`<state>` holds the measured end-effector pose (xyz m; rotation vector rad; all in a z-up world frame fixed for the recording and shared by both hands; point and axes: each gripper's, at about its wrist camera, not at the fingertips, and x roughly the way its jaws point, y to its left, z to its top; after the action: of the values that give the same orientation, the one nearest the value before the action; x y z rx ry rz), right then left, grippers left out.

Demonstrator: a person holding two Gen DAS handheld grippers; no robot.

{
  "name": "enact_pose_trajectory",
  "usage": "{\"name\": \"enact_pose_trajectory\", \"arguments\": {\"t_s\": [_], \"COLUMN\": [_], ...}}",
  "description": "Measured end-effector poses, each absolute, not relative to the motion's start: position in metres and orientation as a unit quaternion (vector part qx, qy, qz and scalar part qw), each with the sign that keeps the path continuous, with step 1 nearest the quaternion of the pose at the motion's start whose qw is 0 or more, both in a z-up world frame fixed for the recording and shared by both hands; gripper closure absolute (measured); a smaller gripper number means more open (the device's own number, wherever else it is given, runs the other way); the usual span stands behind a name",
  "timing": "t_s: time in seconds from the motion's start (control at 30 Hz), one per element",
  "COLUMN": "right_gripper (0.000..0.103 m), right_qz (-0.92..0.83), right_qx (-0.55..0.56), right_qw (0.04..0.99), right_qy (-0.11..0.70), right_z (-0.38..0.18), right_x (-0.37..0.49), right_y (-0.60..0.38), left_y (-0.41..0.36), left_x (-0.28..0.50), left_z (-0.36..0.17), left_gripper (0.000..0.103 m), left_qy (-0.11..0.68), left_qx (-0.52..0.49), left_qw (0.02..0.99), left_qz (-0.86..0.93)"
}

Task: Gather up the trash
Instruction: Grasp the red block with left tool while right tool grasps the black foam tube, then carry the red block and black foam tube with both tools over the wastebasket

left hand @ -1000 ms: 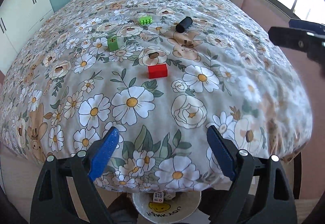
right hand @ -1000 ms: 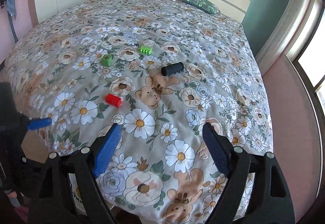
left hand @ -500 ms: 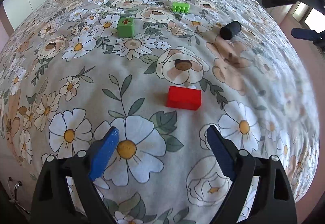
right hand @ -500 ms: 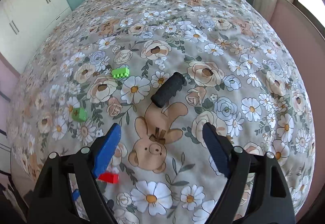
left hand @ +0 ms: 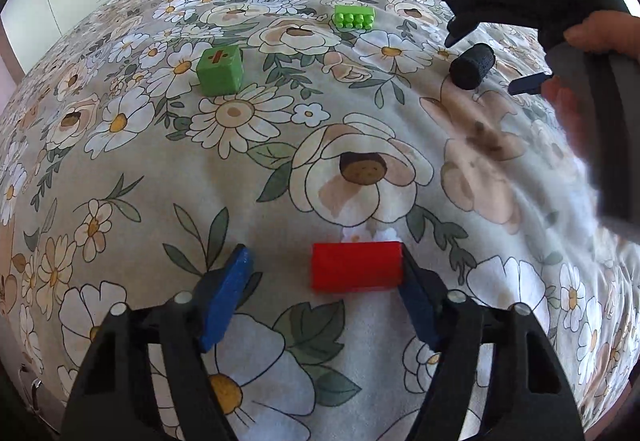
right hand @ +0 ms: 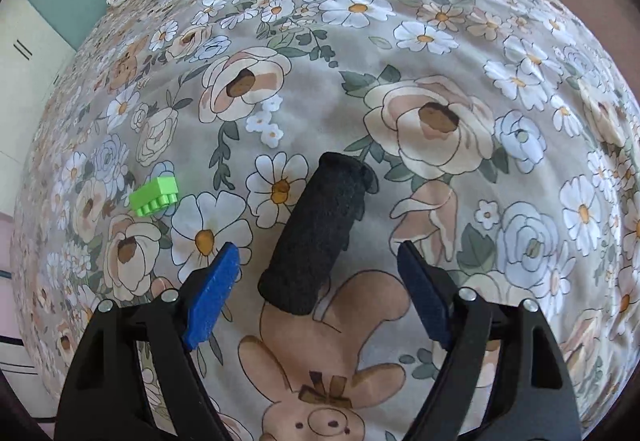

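On my left wrist view, the green cube with a red plus and minus mark [left hand: 220,70] sits farthest to the left on the floral bedspread [left hand: 120,169], well apart from everything else. My left gripper [left hand: 326,295] is low over the fabric with its blue-padded fingers [left hand: 226,295] spread wide; the small red rectangular block [left hand: 356,266] lies between them, its right end touching the right pad while a clear gap remains on the left, so nothing is pinched. Farther back, near the middle, the light green studded brick [left hand: 355,17] rests on the quilt. To its right lies the black foam cylinder [left hand: 472,66], and over it I see my right gripper [left hand: 516,53] from the side, held by a hand [left hand: 592,33] at the right edge of the view. Switching to the right wrist view, the same light green studded brick [right hand: 154,196] lies off to the left, beside a white daisy. My right gripper [right hand: 318,297] has its jaws parted wide, and the black foam cylinder [right hand: 318,229] lies lengthwise between the blue pads [right hand: 210,297], its near end just inside them, touching neither. It rests above the printed tan bunny [right hand: 320,381] on the bedspread [right hand: 520,121].
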<state>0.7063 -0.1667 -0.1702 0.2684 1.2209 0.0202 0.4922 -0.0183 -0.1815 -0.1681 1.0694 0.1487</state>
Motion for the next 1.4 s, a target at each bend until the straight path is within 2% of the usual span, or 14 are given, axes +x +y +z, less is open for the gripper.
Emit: {"name": "enact_pose_trajectory", "arguments": {"t_s": [0.07, 0.1, 0.13, 0.17, 0.3, 0.53, 0.77, 1.1, 1.4], "right_gripper": [0.032, 0.038, 0.043, 0.057, 0.062, 0.062, 0.062, 0.062, 0.062], "right_qz": [0.026, 0.024, 0.024, 0.027, 0.052, 0.076, 0.076, 0.099, 0.147], "right_qx": [0.145, 0.136, 0.122, 0.107, 0.101, 0.085, 0.048, -0.019, -0.126], "right_qw": [0.793, 0.798, 0.804, 0.808, 0.812, 0.828, 0.847, 0.88, 0.898], "right_qy": [0.591, 0.587, 0.581, 0.579, 0.572, 0.549, 0.523, 0.463, 0.395], "right_z": [-0.185, -0.185, -0.186, -0.187, -0.186, -0.155, -0.097, 0.013, 0.106], "right_x": [0.708, 0.708, 0.707, 0.707, 0.706, 0.681, 0.635, 0.533, 0.409], "right_y": [-0.164, -0.161, -0.159, -0.156, -0.159, -0.171, -0.187, -0.191, -0.17], "left_y": [-0.017, -0.015, -0.013, -0.012, -0.012, -0.012, -0.007, 0.002, 0.013], "left_x": [0.491, 0.491, 0.49, 0.49, 0.49, 0.485, 0.46, 0.4, 0.333], "left_z": [-0.181, -0.182, -0.182, -0.182, -0.182, -0.172, -0.14, -0.04, 0.059], "left_gripper": [0.058, 0.062, 0.062, 0.062, 0.062, 0.062, 0.062, 0.062, 0.062], "left_qy": [0.503, 0.502, 0.503, 0.504, 0.505, 0.51, 0.503, 0.443, 0.376], "left_qx": [-0.082, -0.086, -0.09, -0.092, -0.08, -0.057, -0.042, -0.014, 0.027], "left_qw": [0.858, 0.859, 0.858, 0.858, 0.859, 0.858, 0.863, 0.896, 0.926], "left_qz": [0.059, 0.056, 0.051, 0.046, 0.032, 0.026, 0.032, 0.031, 0.027]}}
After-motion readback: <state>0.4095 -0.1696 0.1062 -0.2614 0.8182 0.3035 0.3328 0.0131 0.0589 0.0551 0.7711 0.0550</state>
